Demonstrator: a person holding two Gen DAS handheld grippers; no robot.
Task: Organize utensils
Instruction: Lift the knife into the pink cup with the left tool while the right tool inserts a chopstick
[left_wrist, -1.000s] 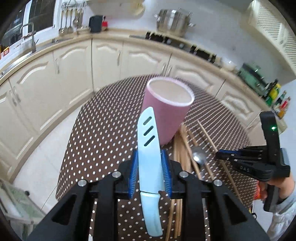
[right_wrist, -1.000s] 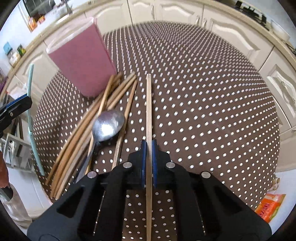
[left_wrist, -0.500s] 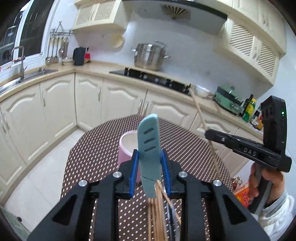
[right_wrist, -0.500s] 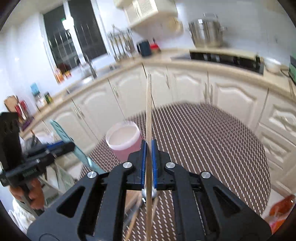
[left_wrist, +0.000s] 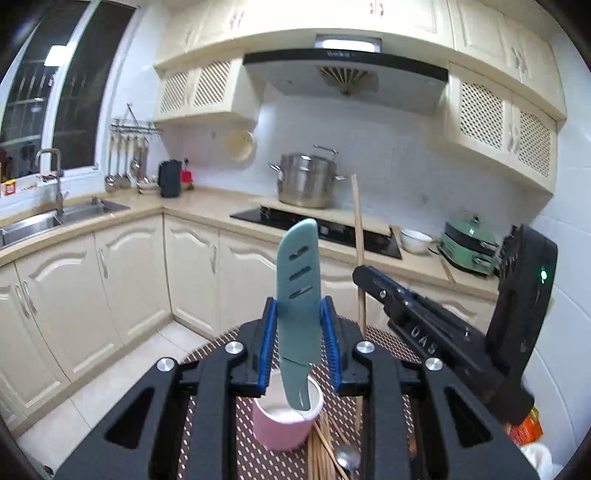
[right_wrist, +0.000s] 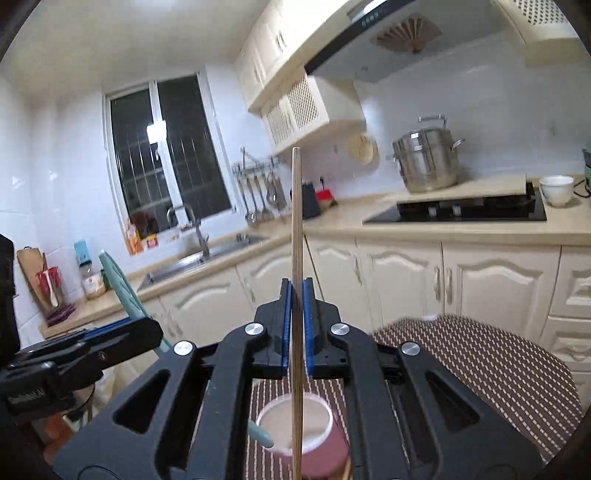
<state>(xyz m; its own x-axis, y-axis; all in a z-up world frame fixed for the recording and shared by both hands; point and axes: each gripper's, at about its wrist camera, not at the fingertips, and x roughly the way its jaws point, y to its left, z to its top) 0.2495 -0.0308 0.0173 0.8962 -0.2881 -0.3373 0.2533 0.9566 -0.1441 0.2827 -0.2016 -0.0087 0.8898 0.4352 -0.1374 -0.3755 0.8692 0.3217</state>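
Evidently both tools were loaded. The left gripper (left_wrist: 298, 325) held a pale teal knife (left_wrist: 297, 295) upright, its blue-padded fingers (left_wrist: 269, 343) pressed against the flat sides of the blade, handle end hanging down over the mouth of the pink cup (left_wrist: 286, 424). The right gripper (right_wrist: 296, 325) had its fingers (right_wrist: 286, 325) pinched nearly together on a single wooden chopstick (right_wrist: 296, 240), which stood vertical, its lower end reaching down to the opening of the pink cup in the right wrist view.

The knife looked stiff and light, probably ceramic or plastic, with three slots cut through the blade and a smooth rounded handle. Smooth faces like that could slip between pads, so a hold low on the blade near the handle seemed the safer spot; a ceramic blade might chip if dropped hard into the cup.

The chopstick was thin, rigid and very light, plain pale wood, straight along its length. Gripped around mid-length it would likely pivot easily, so it wanted a gentle, centred release.

On the dotted brown counter (left_wrist: 207, 354), just to the right of the cup, more chopsticks (left_wrist: 321, 446) and a metal spoon (left_wrist: 347, 456) lay waiting.
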